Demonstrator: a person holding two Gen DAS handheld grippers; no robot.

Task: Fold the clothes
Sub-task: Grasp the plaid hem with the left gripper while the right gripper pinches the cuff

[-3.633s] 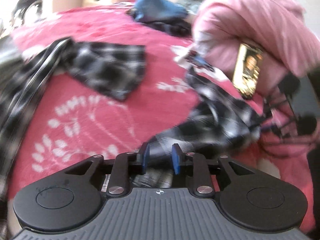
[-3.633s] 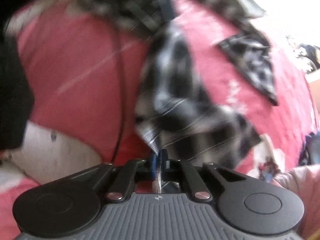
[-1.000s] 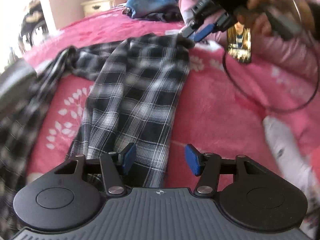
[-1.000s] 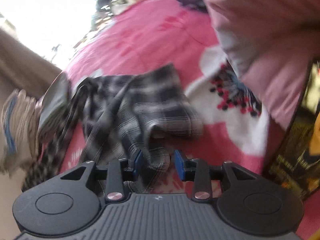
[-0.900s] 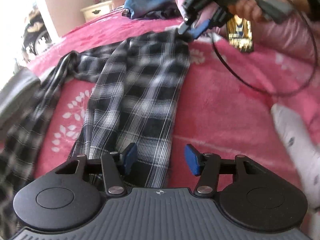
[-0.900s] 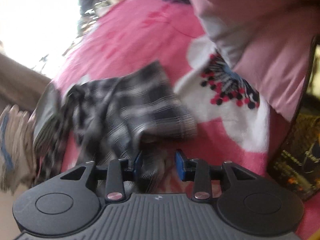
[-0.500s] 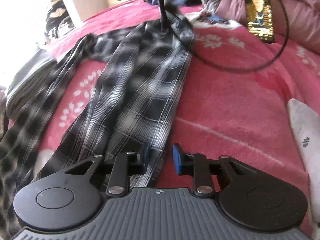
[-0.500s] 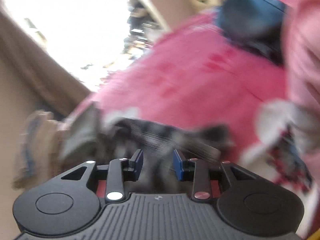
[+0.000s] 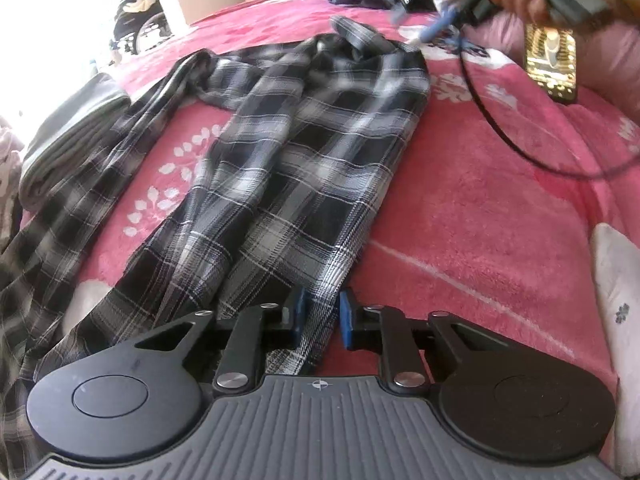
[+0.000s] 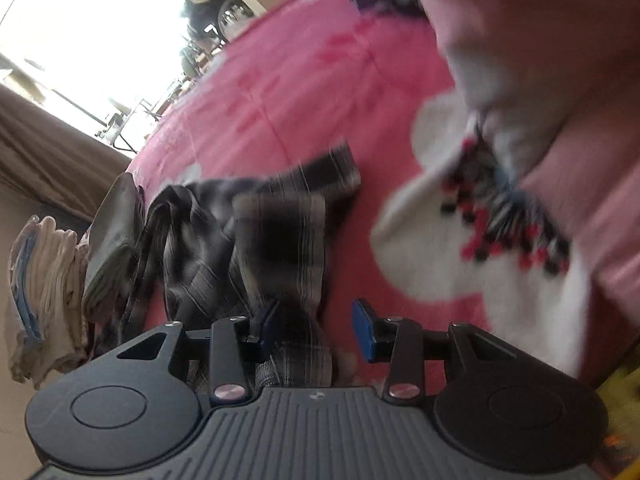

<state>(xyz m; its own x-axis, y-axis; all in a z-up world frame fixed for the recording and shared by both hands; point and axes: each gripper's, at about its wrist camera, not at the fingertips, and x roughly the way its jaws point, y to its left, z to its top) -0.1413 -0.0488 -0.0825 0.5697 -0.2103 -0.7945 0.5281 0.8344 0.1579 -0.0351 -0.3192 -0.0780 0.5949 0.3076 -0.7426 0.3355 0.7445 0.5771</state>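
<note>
Plaid shirt (image 9: pixel 312 152), thin woven, lies long on fleecy pink bed (image 9: pixel 480 208). Left tongs (image 9: pixel 322 320) closing w/ hem edge between; right tongs (image 10: pixel 314 326) opening over crumpled collar end.

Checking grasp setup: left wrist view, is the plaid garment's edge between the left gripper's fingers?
Yes, the near edge of the plaid garment runs between the closing blue fingers of the left gripper.
</note>
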